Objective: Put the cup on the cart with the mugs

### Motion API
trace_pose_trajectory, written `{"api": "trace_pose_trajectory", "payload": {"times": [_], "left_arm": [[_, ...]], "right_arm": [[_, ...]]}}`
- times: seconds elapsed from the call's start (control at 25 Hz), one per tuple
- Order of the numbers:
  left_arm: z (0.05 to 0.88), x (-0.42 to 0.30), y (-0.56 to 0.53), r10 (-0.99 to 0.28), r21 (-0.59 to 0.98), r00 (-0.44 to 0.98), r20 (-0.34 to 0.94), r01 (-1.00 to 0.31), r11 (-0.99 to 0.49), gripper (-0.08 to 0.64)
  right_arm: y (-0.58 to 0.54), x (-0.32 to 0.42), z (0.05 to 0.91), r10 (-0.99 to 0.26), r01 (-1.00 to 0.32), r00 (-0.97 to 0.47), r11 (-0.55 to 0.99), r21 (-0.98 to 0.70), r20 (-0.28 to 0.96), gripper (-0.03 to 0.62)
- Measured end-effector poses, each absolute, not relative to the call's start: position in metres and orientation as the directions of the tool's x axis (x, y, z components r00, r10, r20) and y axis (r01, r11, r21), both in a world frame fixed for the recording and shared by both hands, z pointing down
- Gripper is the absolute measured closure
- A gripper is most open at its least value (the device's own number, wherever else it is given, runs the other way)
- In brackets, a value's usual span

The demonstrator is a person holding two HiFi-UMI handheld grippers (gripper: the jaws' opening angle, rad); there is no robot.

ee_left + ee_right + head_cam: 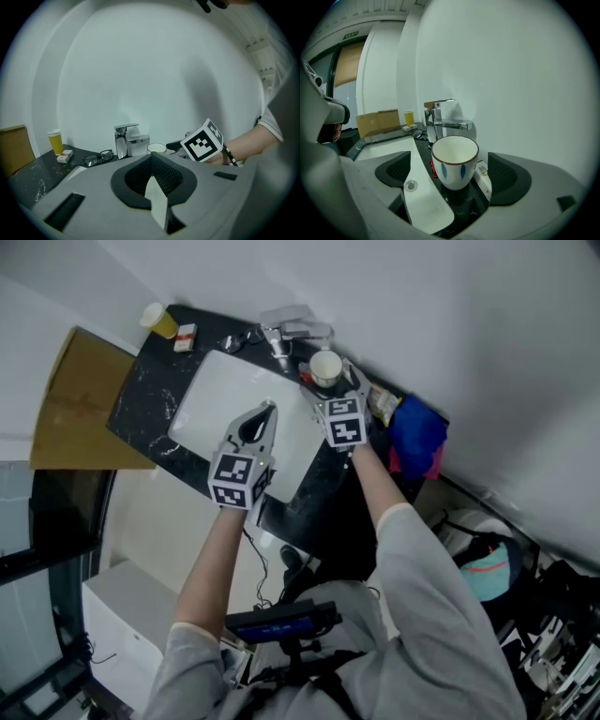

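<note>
A white cup (pixel 325 367) with a brown rim and blue marks (pixel 454 161) stands upright on the black counter (pixel 141 399), right of the sink (pixel 211 399) and next to the faucet (pixel 286 329). My right gripper (pixel 328 382) is open around it; in the right gripper view (pixel 454 177) there is a gap between the cup and each pad. My left gripper (pixel 269 411) hovers over the white sink, its jaws shut with nothing in them (pixel 152 158). No cart or mugs show in any view.
A chrome faucet (pixel 438 119) stands just behind the cup. A small packet (pixel 483 180) lies to the cup's right. Glasses (pixel 98 158), a small box (pixel 64 156) and a yellow cup (pixel 55 140) sit on the counter's left. Cardboard (pixel 80 404) and a blue cloth (pixel 417 432) flank the counter.
</note>
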State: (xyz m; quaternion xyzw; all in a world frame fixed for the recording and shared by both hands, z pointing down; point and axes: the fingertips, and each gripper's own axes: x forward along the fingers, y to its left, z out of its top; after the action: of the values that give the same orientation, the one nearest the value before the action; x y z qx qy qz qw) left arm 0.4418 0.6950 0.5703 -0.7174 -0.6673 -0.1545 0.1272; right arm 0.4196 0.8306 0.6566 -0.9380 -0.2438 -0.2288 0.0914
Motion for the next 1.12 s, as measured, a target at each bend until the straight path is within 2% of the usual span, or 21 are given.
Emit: {"api": "trace_pose_trajectory", "payload": {"times": [0.56, 0.6, 0.64, 0.68, 1.12], "left_arm": [[0.580, 0.459, 0.713, 0.911, 0.037, 0.061, 0.407, 0.996, -0.084, 0.560], [0.580, 0.460, 0.713, 0.911, 0.038, 0.063, 0.407, 0.996, -0.085, 0.560], [0.580, 0.462, 0.714, 0.911, 0.038, 0.065, 0.407, 0.995, -0.087, 0.560], [0.580, 0.463, 0.714, 0.912, 0.037, 0.067, 0.406, 0.995, -0.089, 0.560], [0.574, 0.463, 0.707, 0.916, 0.030, 0.074, 0.395, 0.995, -0.093, 0.560]], "right_arm": [[0.855, 0.440, 0.668, 0.451, 0.520, 0.768, -0.853, -0.031, 0.455, 0.087], [0.855, 0.439, 0.668, 0.452, 0.518, 0.768, -0.855, -0.026, 0.453, 0.098], [0.856, 0.439, 0.667, 0.456, 0.518, 0.767, -0.855, -0.018, 0.452, 0.179], [0.857, 0.438, 0.666, 0.460, 0.519, 0.765, -0.855, -0.010, 0.451, 0.190], [0.857, 0.430, 0.652, 0.481, 0.534, 0.767, -0.845, -0.006, 0.425, 0.195]]}}
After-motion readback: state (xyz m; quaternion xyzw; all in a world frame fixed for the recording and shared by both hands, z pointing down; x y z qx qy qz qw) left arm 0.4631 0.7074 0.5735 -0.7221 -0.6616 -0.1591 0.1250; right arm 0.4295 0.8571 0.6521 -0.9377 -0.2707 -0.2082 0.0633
